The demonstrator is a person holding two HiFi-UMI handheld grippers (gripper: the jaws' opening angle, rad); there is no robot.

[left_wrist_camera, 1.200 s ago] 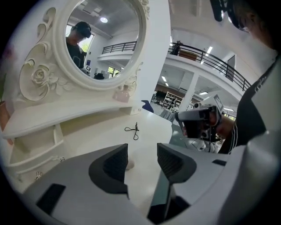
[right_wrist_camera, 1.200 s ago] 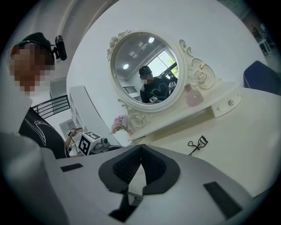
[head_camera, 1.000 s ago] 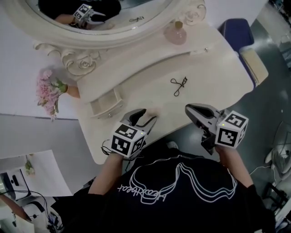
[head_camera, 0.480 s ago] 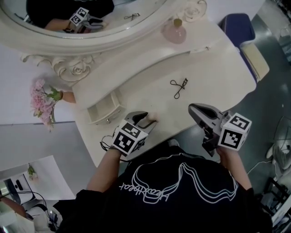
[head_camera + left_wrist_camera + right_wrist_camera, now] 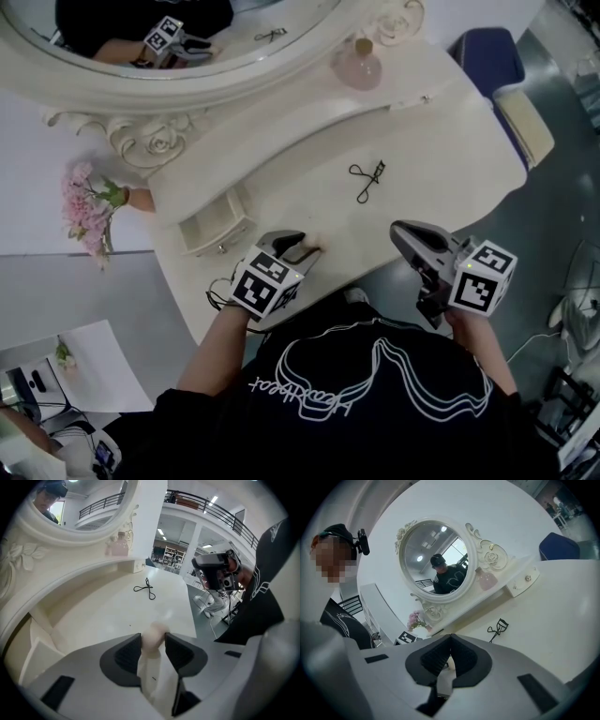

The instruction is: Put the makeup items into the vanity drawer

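Head view: cream vanity bench (image 5: pixel 441 178) with an oval mirror (image 5: pixel 281 19) at the back, grey floor (image 5: pixel 553 216) around it, blue stool (image 5: pixel 489 58) at the right end. One small drawer (image 5: pixel 214 228) stands open on the bench's left side. One eyelash curler (image 5: pixel 367 180) lies mid-bench, well apart from both grippers. One pink perfume bottle (image 5: pixel 357 66) on the raised shelf, one bunch of pink flowers (image 5: pixel 82 208) off the left end. Left gripper (image 5: pixel 305 246) at the near edge on one beige makeup sponge (image 5: pixel 313 247). Right gripper (image 5: pixel 401 230) off the near edge, over the floor. A second ago the left gripper sat higher with wider fingers; it has since dropped to the sponge. Curler unmoved.

Left gripper view: fingers have just been closing and now press both sides of the sponge (image 5: pixel 154 631), which rests on the bench (image 5: pixel 103 606). Curler (image 5: pixel 144 588) further along, bottle (image 5: pixel 118 545) under the mirror, right gripper (image 5: pixel 206 562) at far right.

Right gripper view: fingers together at the tips, nothing clamped. Mirror (image 5: pixel 433 559), bottle (image 5: pixel 486 579), curler (image 5: pixel 498 629), flowers (image 5: pixel 416 619) ahead.
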